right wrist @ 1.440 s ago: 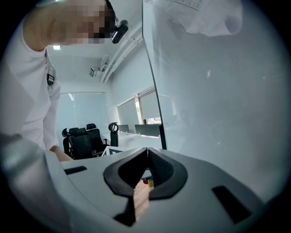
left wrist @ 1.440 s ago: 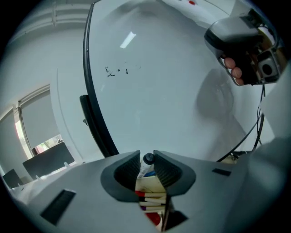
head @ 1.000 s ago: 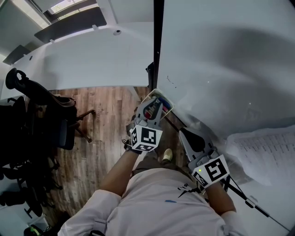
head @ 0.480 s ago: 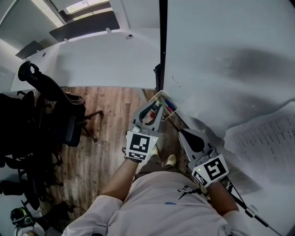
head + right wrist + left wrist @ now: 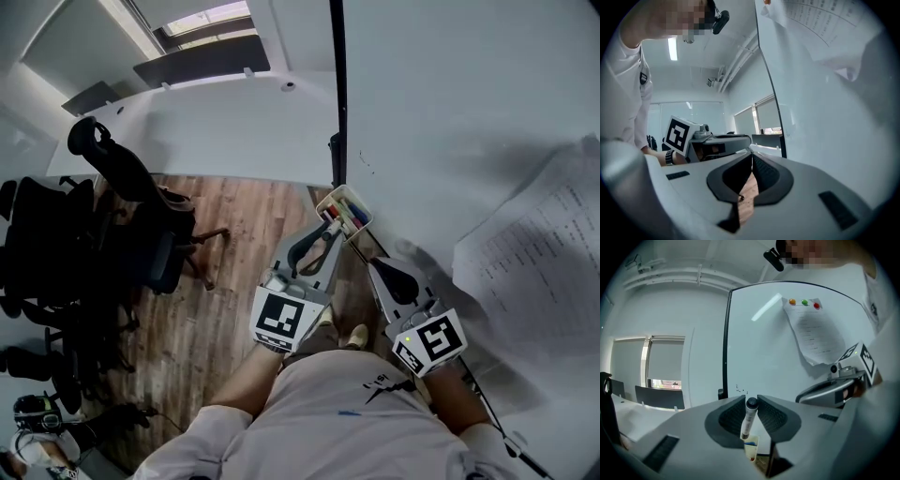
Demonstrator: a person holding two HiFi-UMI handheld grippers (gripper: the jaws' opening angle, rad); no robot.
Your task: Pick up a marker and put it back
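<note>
My left gripper (image 5: 750, 404) is shut on a white marker (image 5: 747, 423) with a black cap, held upright between the pads. In the head view the left gripper (image 5: 328, 234) hangs just short of a small marker tray (image 5: 359, 203) fixed at the whiteboard's lower left. Several coloured markers lie in the tray, which also shows just below the held marker (image 5: 751, 449). My right gripper (image 5: 377, 266) is shut and empty to the right of the left one, near the whiteboard (image 5: 450, 112). Its pads (image 5: 761, 173) meet with nothing between them.
A printed sheet (image 5: 553, 244) hangs on the whiteboard at the right, pinned by three coloured magnets (image 5: 804, 302). Black office chairs (image 5: 112, 244) stand on the wooden floor (image 5: 234, 234) at the left. A white desk (image 5: 187, 131) runs along the far side.
My left gripper has drawn back from the marker tray with the marker in its jaws. The head view has shifted, so the paper sheet now shows higher. The right gripper has hardly moved.
</note>
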